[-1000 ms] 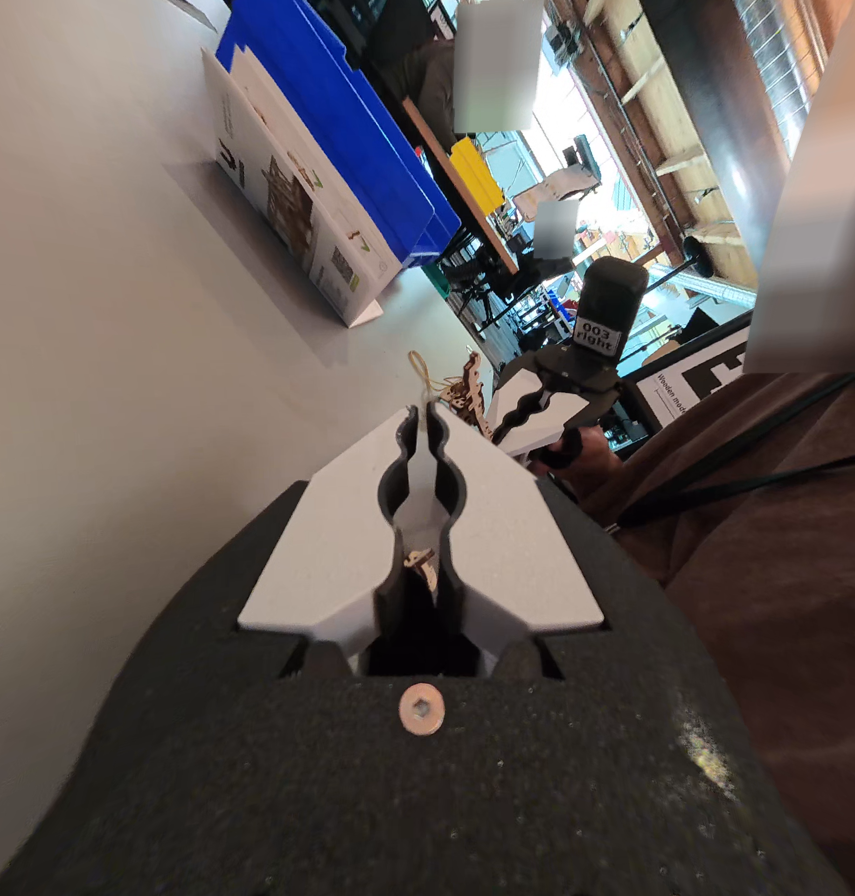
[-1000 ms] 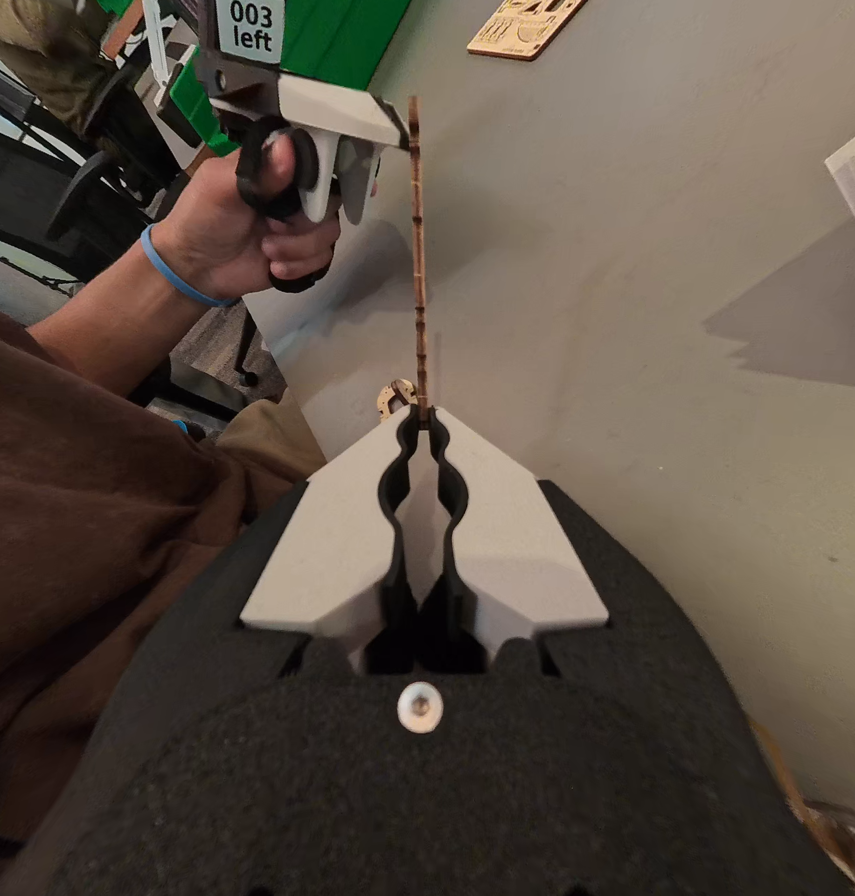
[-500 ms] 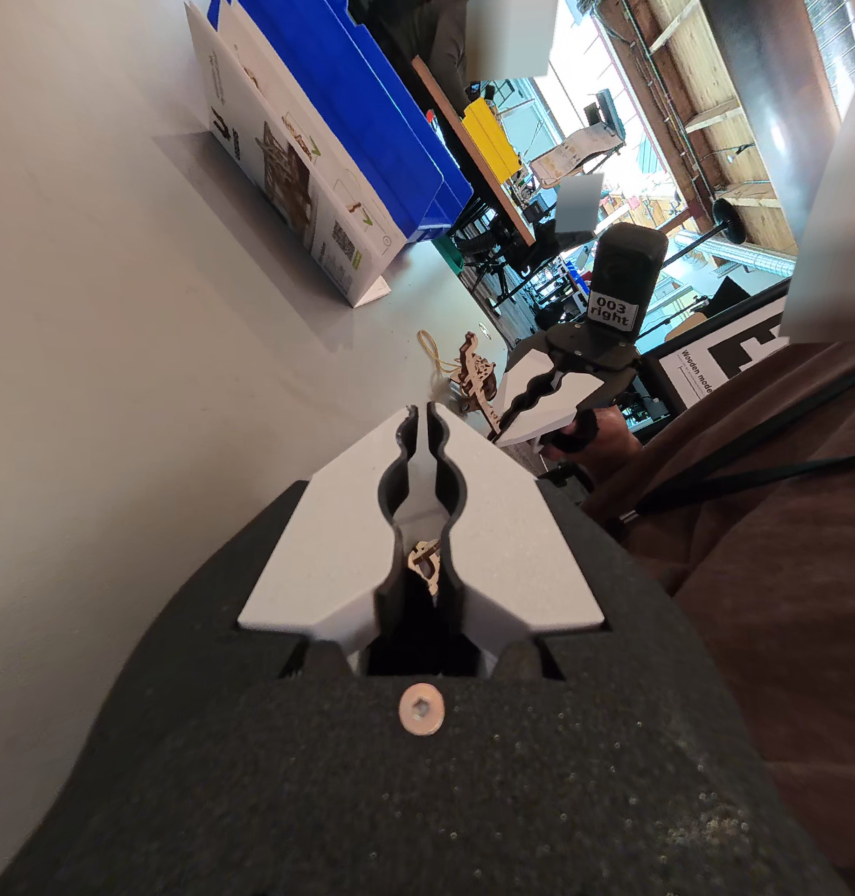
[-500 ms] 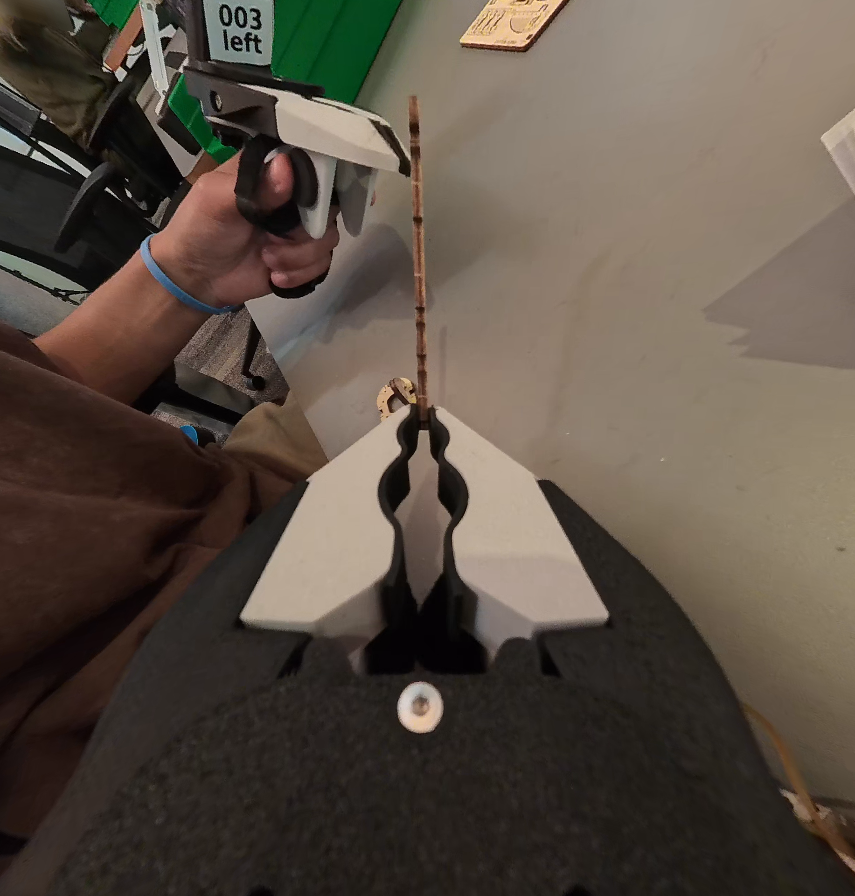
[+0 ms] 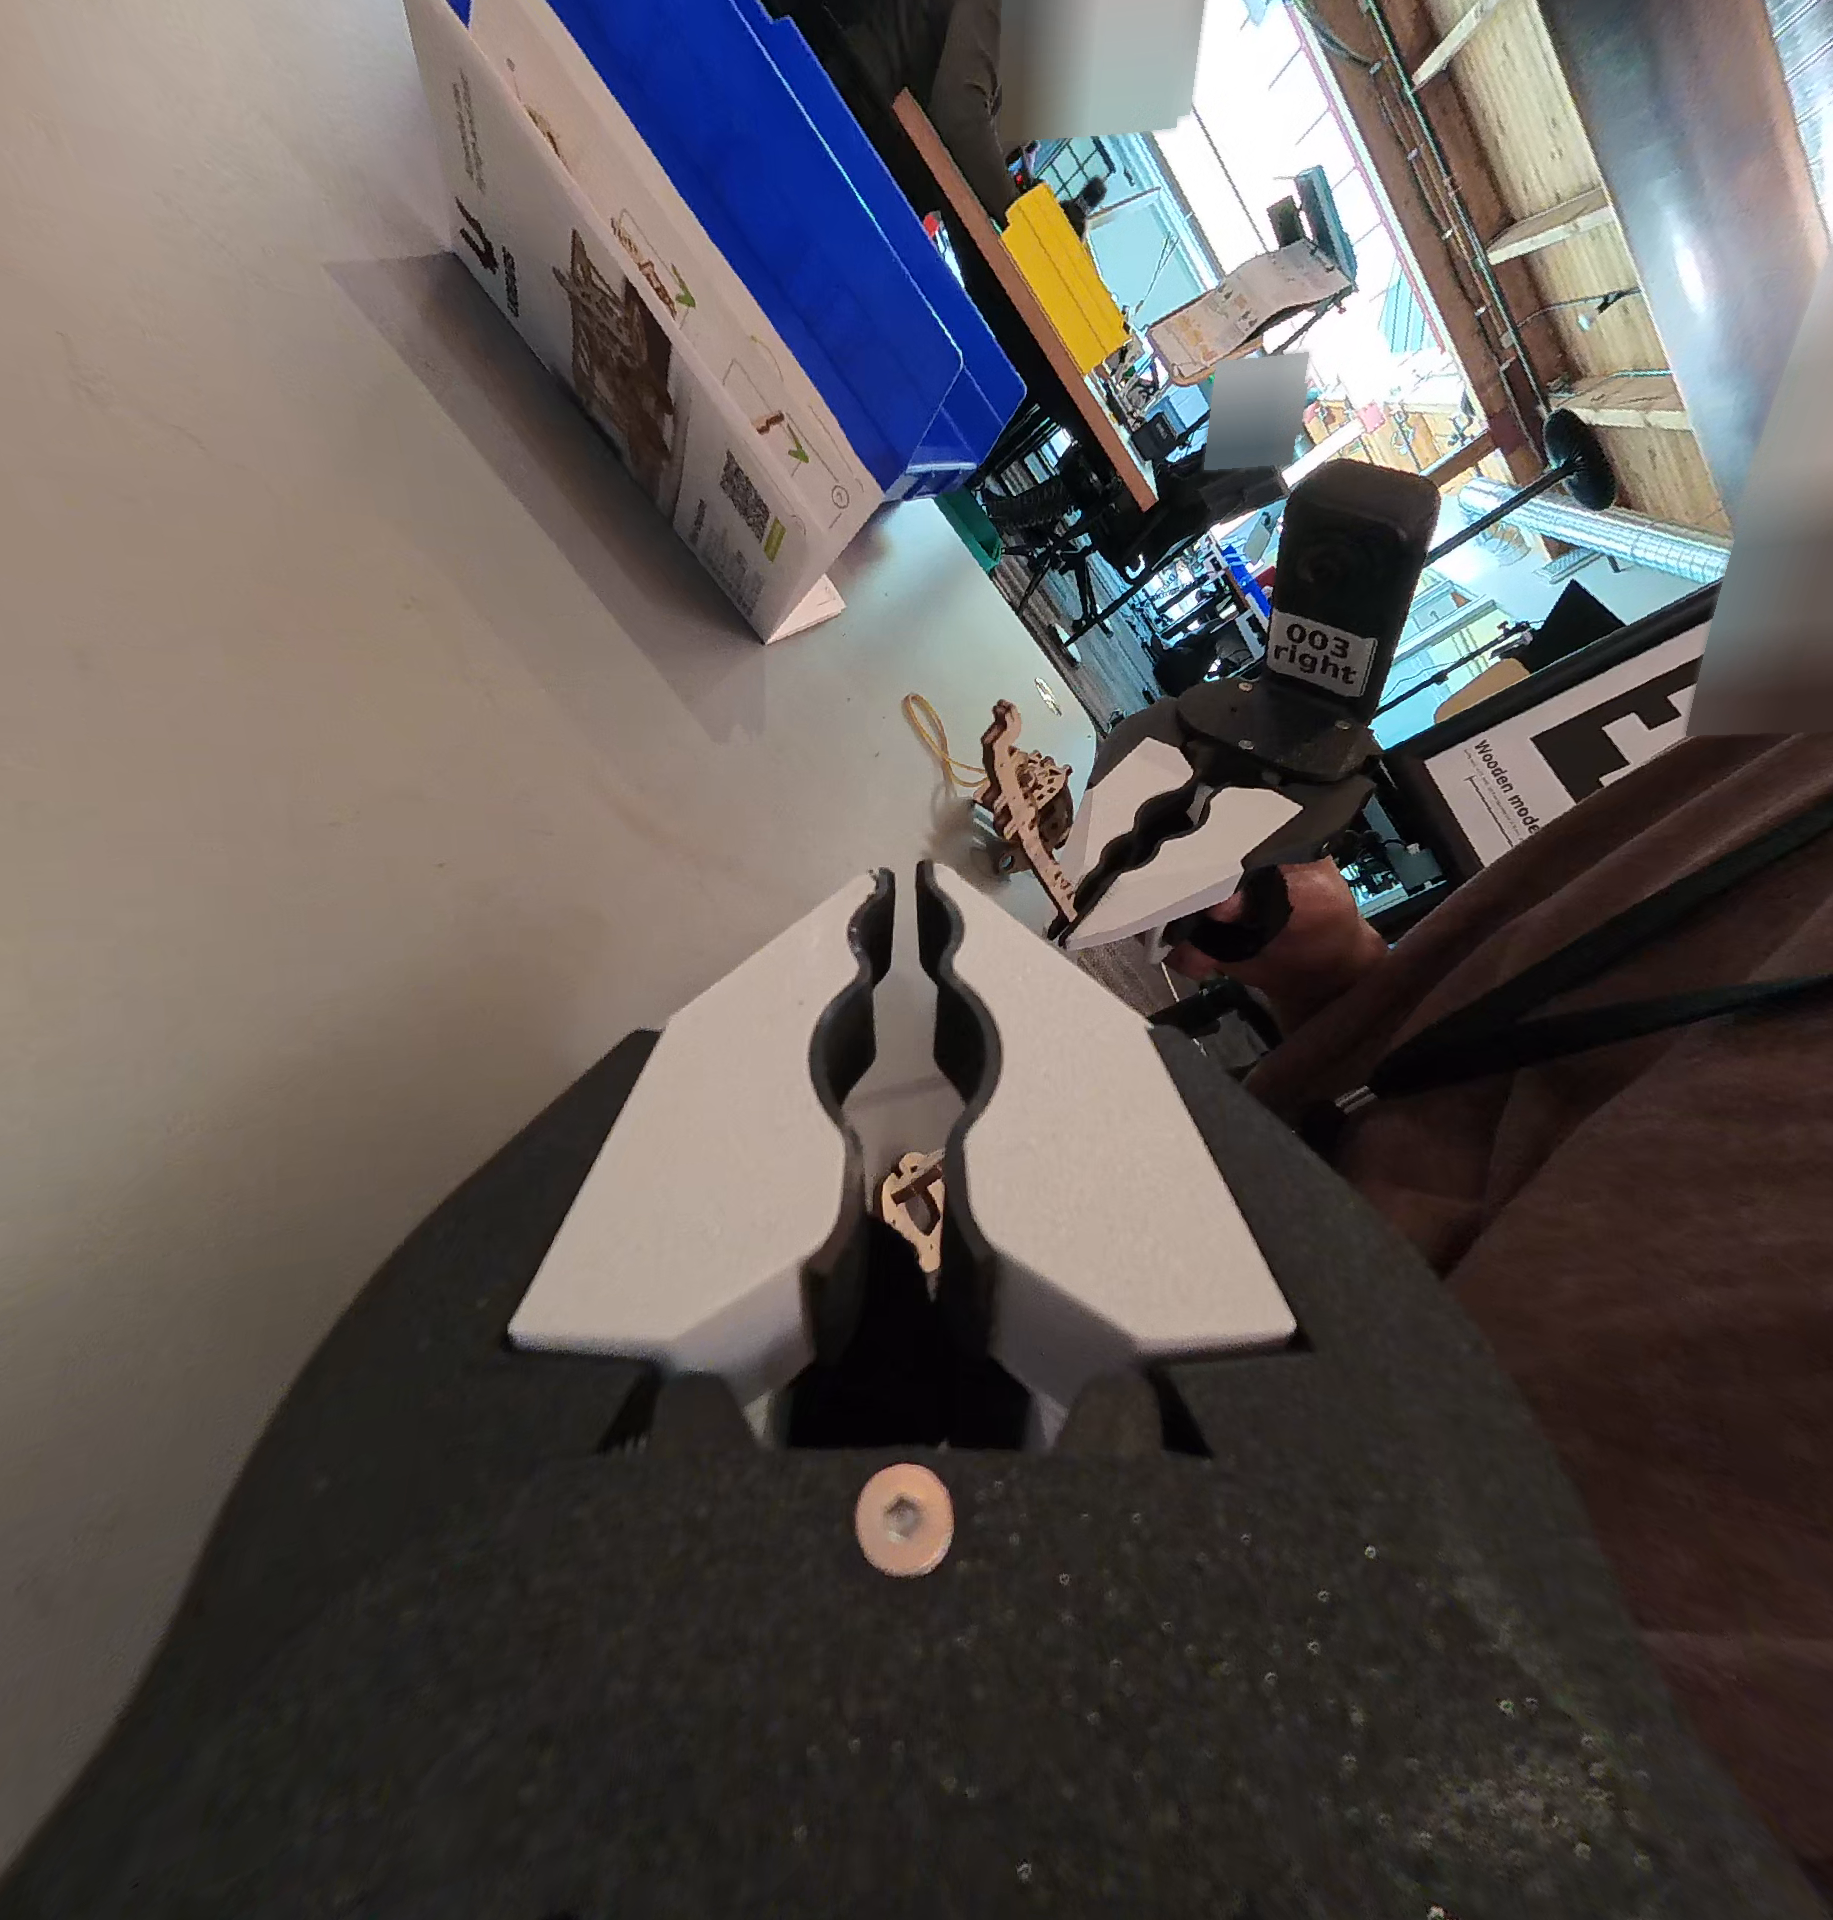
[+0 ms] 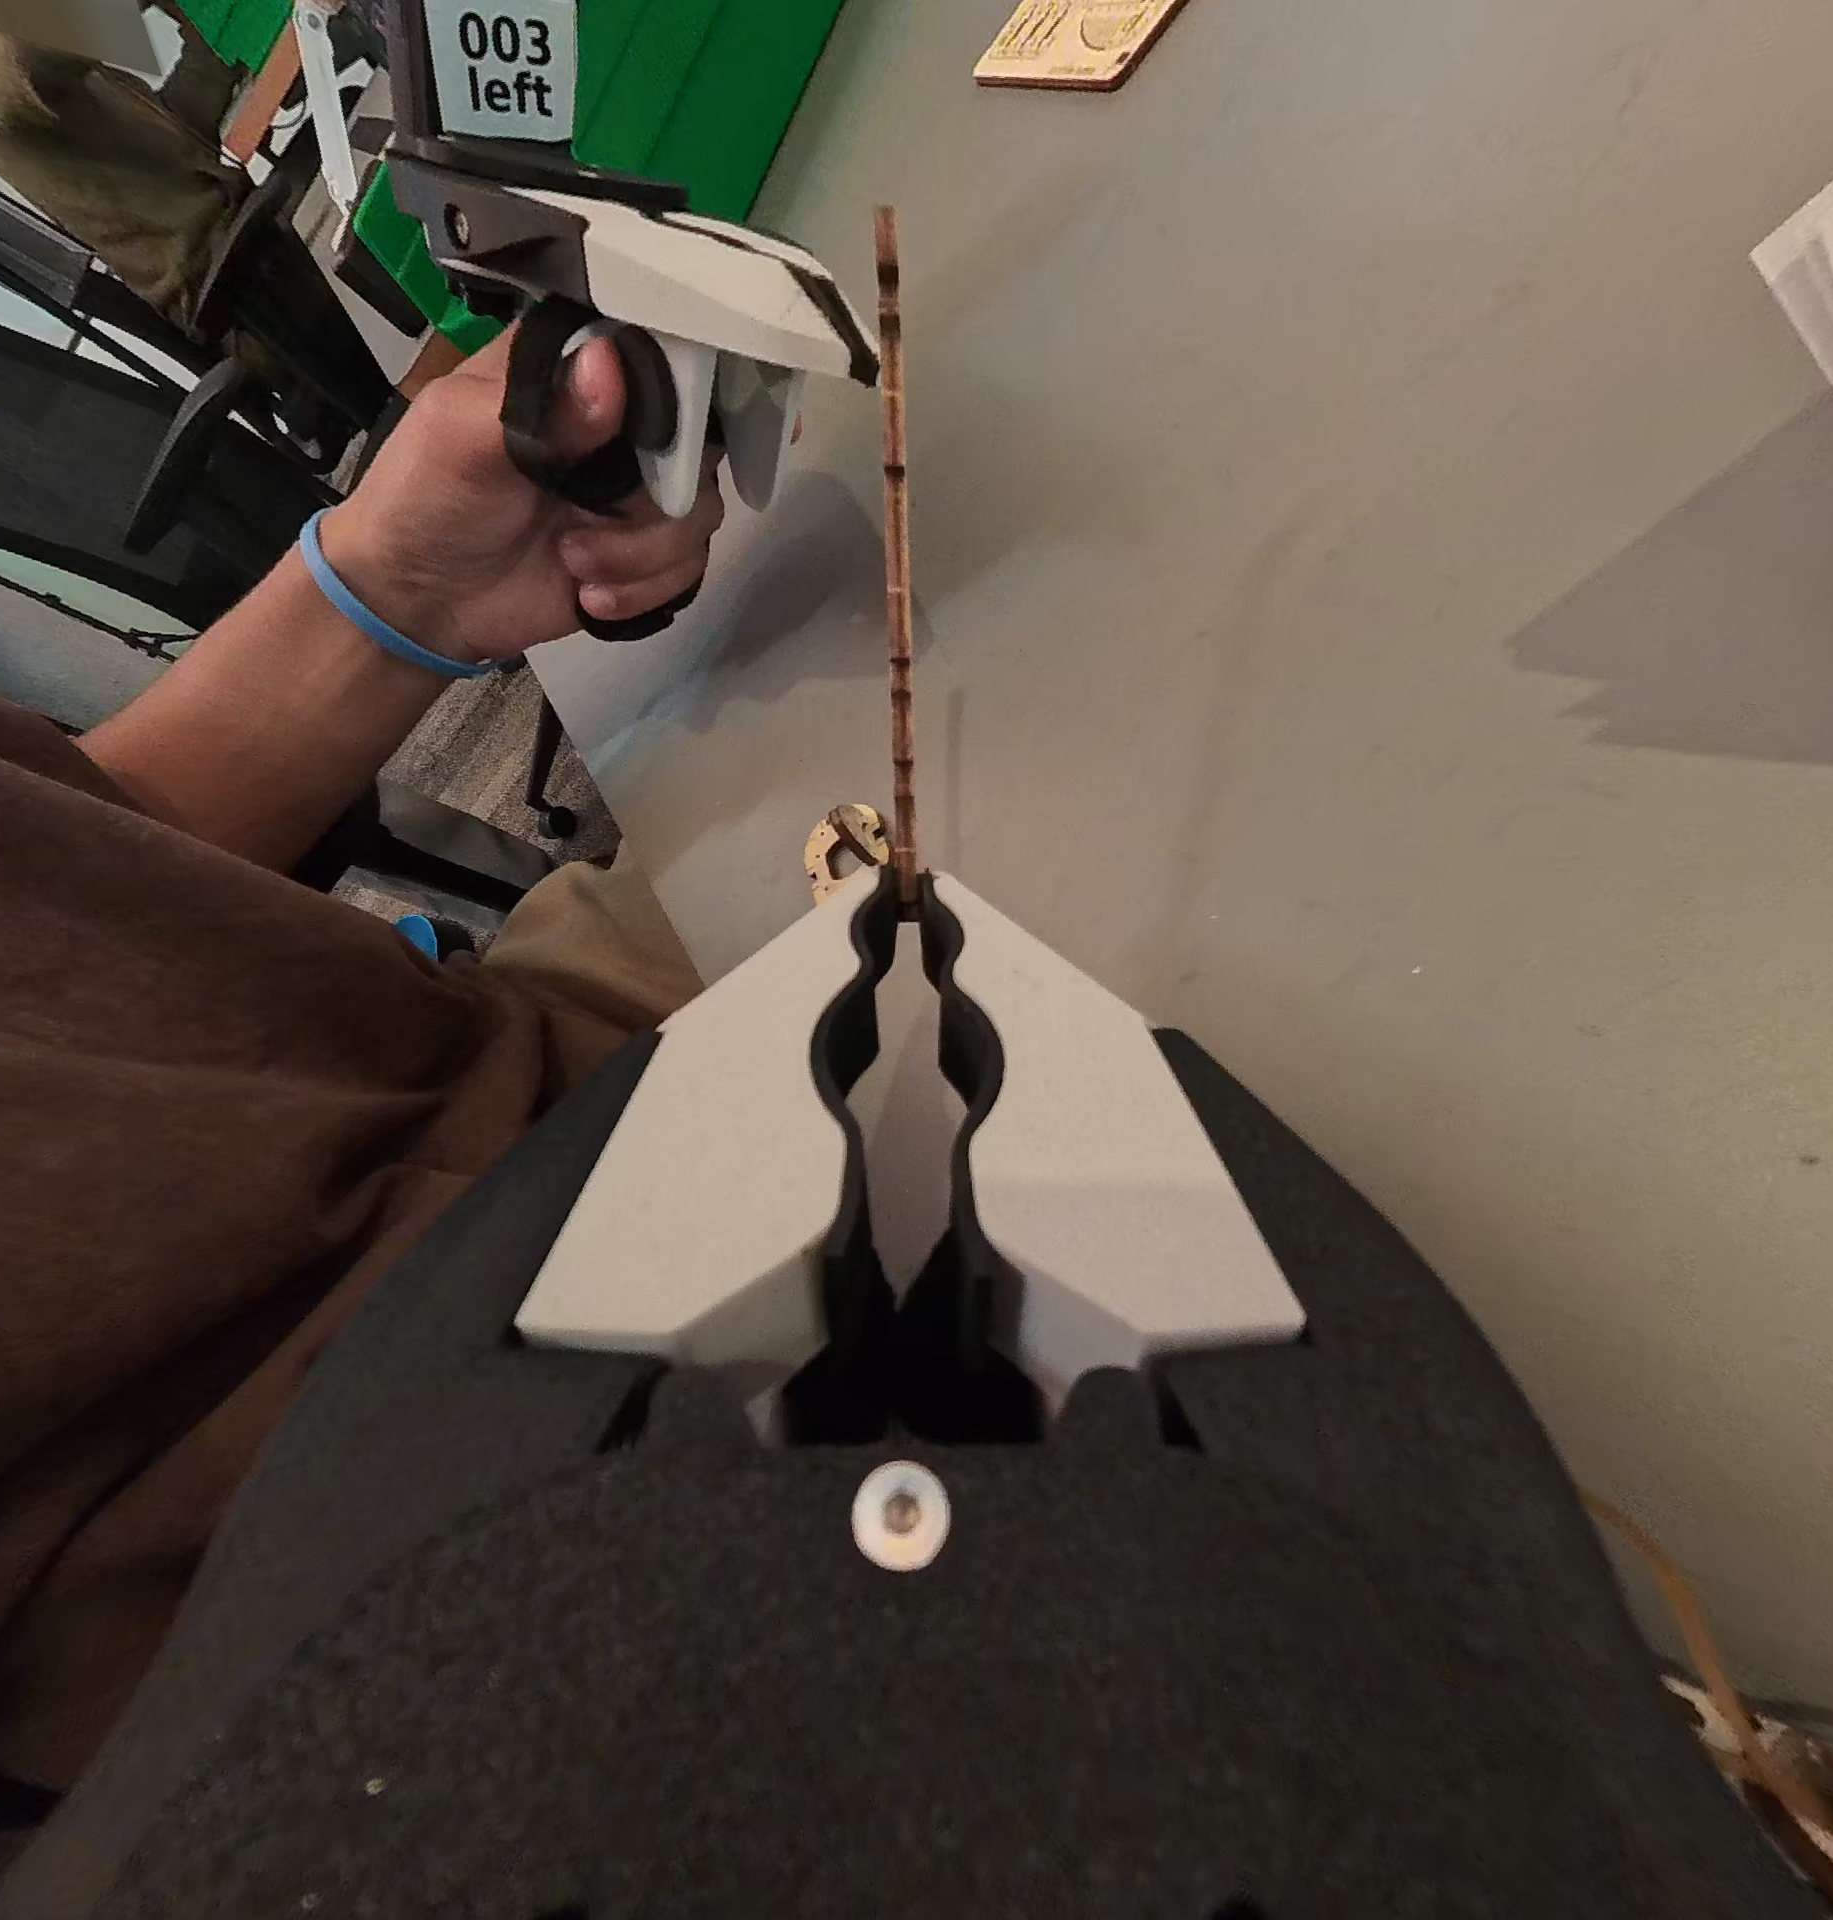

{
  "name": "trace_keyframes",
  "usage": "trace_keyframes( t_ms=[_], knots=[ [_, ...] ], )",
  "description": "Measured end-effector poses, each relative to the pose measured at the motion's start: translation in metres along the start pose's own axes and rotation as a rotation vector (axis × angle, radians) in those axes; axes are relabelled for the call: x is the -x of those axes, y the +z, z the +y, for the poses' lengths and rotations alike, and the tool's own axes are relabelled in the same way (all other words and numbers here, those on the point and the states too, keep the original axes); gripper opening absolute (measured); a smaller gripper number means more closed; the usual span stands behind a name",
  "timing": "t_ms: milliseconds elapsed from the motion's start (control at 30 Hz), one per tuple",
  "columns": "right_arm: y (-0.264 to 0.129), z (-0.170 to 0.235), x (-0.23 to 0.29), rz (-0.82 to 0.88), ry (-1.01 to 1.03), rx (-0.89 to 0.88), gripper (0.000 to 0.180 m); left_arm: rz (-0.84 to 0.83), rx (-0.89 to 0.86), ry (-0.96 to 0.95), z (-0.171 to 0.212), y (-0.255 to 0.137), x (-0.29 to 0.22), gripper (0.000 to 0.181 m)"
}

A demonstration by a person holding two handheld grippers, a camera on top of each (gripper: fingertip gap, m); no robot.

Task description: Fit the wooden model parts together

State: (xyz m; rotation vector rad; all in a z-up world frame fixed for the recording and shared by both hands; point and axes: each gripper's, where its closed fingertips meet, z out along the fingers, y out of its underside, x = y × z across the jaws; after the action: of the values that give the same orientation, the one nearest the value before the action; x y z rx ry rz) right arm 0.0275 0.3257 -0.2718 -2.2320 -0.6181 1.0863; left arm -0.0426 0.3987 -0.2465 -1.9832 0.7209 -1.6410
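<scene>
My right gripper (image 6: 904, 894) pinches a flat brown laser-cut wooden model panel (image 6: 894, 540) edge-on above the grey table (image 6: 1307, 520); my left gripper (image 5: 896, 883), nearly closed, traps a small pale wooden piece (image 5: 917, 1210) deep between its jaws

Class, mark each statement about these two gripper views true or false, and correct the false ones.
1. The right gripper pinches a flat wooden part at its tips. True.
2. A small wooden piece sits deep between the left gripper's fingers. True.
3. The bin behind the white box is red. False: it is blue.
4. The hand holding the left gripper wears a glove. False: it is bare, with a blue wristband.
</scene>
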Motion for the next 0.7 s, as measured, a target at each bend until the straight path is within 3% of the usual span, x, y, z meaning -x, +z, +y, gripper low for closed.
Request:
trace_keyframes(
  t_ms=[433, 700],
  knots=[
    [-0.002, 0.003, -0.011, 0.041, 0.015, 0.013, 0.003, -0.032, 0.048, 0.031, 0.006, 0.002, -0.001, 0.002],
    [0.001, 0.018, -0.03, 0.178, -0.06, 0.118, 0.003, -0.217, 0.409, 0.3, 0.067, -0.002, -0.004, 0.006]
  ],
)
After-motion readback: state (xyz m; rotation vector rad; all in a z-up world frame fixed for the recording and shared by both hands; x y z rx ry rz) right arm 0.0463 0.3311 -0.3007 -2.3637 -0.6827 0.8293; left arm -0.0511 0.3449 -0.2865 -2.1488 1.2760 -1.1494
